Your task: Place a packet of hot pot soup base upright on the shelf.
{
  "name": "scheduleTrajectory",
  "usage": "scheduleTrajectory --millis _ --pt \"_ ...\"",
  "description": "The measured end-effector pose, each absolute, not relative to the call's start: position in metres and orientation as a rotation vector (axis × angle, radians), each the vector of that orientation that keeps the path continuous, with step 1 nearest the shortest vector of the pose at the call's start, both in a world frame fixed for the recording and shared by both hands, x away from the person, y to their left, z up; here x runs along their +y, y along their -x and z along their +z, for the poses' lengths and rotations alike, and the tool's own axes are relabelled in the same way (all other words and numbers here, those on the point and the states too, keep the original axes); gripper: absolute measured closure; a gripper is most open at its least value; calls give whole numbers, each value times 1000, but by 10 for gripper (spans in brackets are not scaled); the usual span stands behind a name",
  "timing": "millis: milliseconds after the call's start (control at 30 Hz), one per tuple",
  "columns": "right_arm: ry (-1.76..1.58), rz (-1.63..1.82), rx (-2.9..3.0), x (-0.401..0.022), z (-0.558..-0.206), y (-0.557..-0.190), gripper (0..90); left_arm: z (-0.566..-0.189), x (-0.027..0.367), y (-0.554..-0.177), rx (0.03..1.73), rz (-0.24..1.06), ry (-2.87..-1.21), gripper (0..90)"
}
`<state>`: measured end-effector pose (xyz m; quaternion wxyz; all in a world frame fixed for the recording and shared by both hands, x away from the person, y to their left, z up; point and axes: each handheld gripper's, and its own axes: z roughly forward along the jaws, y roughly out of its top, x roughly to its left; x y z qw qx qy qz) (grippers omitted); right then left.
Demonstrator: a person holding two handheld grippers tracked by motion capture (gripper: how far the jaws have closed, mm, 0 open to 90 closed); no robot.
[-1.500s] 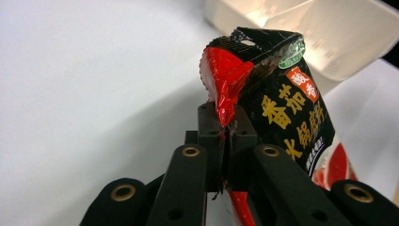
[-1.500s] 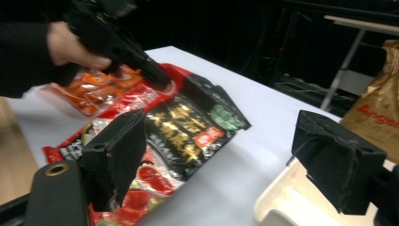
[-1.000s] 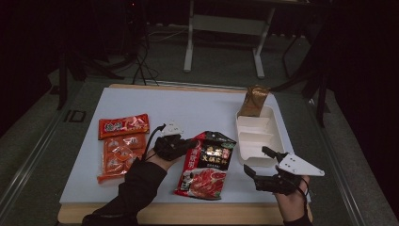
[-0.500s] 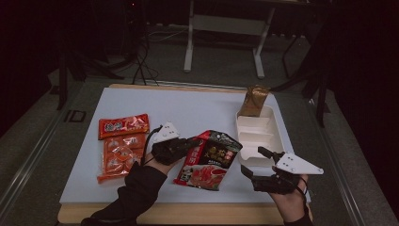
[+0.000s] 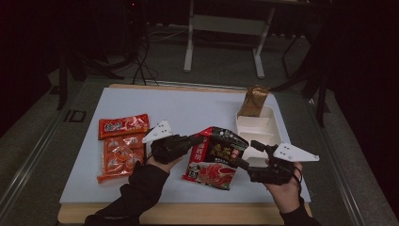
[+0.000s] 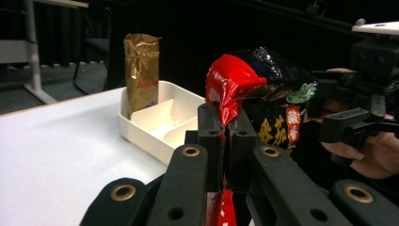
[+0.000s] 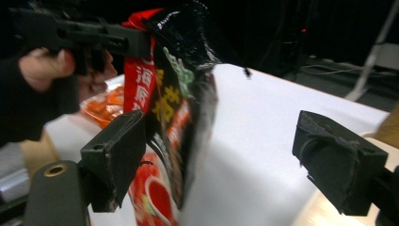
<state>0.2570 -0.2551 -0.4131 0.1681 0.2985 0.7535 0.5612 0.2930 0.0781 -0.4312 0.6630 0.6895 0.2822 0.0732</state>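
1. Red-and-black foil, printed with tomatoes and yellow characters: that is the sauce packet [image 5: 215, 157] I am working with, lifted by one corner over the near middle of the white tabletop [image 5: 188, 113], its lower end seemingly just at the surface.
2. My left gripper [image 6: 226, 136] has its jaws pinched tight on the packet's crimped red corner; in the left gripper view the film bunches up above the pads.
3. My right gripper [image 7: 221, 160] stands with jaws spread wide. In the right gripper view the packet hangs just beside one pad, and the other pad is well clear of it.
4. I judge the packet soft and floppy, with a shifting filling, moderately light, and its glossy film likely slippery. It sags from the single grip.
5. The best hold for the right gripper looks to be the flat sealed edge or the opposite corner, not the bulging middle, which could burst or slide.
6. A white divided tray [image 5: 272, 123] sits toward the far right edge, a gold bag [image 5: 253, 100] upright in its far end. Orange snack packets [image 5: 121, 143] lie near the left edge.
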Motion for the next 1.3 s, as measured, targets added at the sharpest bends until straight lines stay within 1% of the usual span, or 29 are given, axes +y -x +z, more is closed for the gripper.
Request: scheduleTrajectory --millis 100,133,167,200,233,267,300,433,533,600,667,733,800,867,1100,1167,1233,1300 --pt "-861 1634 2168 -254 -413 -260 193 -433 77 -294 649 145 -1547 876" --pt "-864 1673 2188 -253 -412 -263 248 -434 76 -295 652 137 -1544 876" --pt "-866 1683 2194 -252 -411 -264 264 -435 76 -294 658 141 -1537 876" --pt "-866 1680 2203 -251 -410 -265 312 -436 75 -295 658 138 -1536 876" --pt "-862 1689 2220 -251 -410 -266 330 -437 74 -295 659 141 -1539 875" --pt "-865 1701 2220 -250 -410 -267 368 -438 74 -294 662 143 -1527 875" --pt "-862 1714 2243 -249 -410 -269 449 -438 73 -294 660 142 -1525 875" --pt "-856 1704 2284 -244 -411 -272 535 -439 73 -294 663 144 -1519 874" --pt "-854 1725 2285 -242 -410 -274 681 -438 72 -293 653 148 -1522 875" --pt "-866 1730 2294 -243 -408 -276 718 -437 72 -293 647 153 -1538 874" --pt "-858 1699 2297 -243 -405 -275 741 -436 73 -291 635 166 -1537 874" --pt "-849 1689 2281 -242 -400 -273 757 -434 74 -290 633 152 -1530 872" --pt "-840 1691 2270 -242 -395 -272 763 -431 74 -288 620 175 -1526 869" --pt "-829 1683 2272 -242 -390 -273 767 -428 75 -288 617 169 -1524 863" --pt "-786 1676 2275 -241 -375 -275 774 -420 78 -290 607 151 -1545 796" --pt "-783 1689 2275 -242 -371 -277 774 -419 79 -290 617 153 -1547 747" --pt "-768 1689 2268 -243 -367 -278 774 -418 80 -291 631 158 -1554 630" --pt "-748 1684 2258 -243 -363 -278 773 -417 82 -290 642 175 -1566 551"
